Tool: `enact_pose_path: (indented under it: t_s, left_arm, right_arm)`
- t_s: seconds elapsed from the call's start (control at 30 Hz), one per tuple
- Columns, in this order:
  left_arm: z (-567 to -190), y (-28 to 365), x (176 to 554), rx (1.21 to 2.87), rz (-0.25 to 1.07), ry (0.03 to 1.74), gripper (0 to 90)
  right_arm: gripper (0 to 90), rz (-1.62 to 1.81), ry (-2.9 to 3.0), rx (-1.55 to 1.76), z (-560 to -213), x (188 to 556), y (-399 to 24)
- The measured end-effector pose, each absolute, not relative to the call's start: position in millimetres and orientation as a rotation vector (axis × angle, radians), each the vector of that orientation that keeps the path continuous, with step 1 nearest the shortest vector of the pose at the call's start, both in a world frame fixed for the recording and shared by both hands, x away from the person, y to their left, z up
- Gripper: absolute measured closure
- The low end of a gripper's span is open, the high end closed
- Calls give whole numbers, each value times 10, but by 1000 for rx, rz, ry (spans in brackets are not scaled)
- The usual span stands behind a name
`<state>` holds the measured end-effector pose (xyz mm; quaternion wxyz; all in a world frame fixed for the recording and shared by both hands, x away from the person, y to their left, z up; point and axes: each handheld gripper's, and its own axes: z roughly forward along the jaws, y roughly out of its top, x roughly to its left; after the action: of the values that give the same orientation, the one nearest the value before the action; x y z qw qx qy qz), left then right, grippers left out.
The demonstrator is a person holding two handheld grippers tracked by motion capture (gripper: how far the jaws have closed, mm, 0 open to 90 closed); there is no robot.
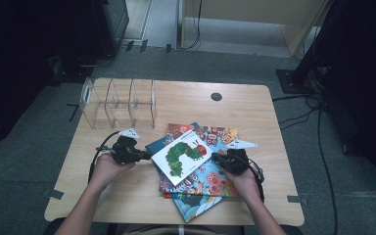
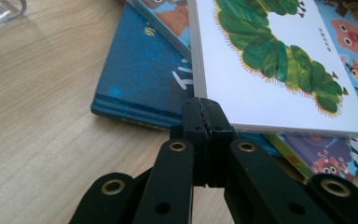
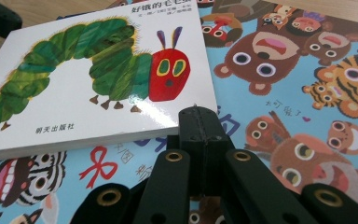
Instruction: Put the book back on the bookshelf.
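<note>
Both grippers, left and right, have their jaws pressed together on nothing, tips at opposite edges of the white caterpillar book. It lies atop the pile of picture books near the table's middle. The clear 3-slot rack at far left stands empty, so I judge the sorting barely begun. Left gripper view reveals the blue book beneath.

A wooden table bears stacked picture books and a clear organizer.

Both forearms in from the near edge. Left tool held level, jaws pressed together, pointing right. Right tool likewise closed, pointing left, tips facing across a gap.
</note>
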<state>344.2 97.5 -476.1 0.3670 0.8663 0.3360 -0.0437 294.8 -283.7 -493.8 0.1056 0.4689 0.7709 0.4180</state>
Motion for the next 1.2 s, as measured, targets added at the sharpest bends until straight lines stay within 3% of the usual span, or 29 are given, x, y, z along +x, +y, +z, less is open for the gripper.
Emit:
enact_pose_path:
  t_s: [0.3,0.53,0.57,0.63,0.83,1.03,1.2]
  left_arm:
    - [-4750,943,3286,2221,-126,846,888]
    - [-4747,959,3269,2201,-108,873,801]
    - [-4734,977,3280,2186,-96,885,717]
    - [-4714,979,3282,2157,-70,884,638]
    - [-4695,935,3306,2125,-70,880,456]
    - [-4679,881,3304,2145,-55,889,343]
    - [-4674,880,3319,2123,-99,900,335]
  right_arm:
    - [900,1214,2297,1349,-4938,3063,-2735]
    - [900,1234,2304,1317,-4951,3146,-2695]
    - [900,1218,2321,1329,-4931,3158,-2689]
    - [900,1216,2337,1333,-4922,3138,-2684]
    - [900,1214,2386,1268,-4905,3020,-2631]
    - [900,1223,2392,1248,-4924,3032,-2557]
    - [900,1230,2387,1245,-4929,3043,-2514]
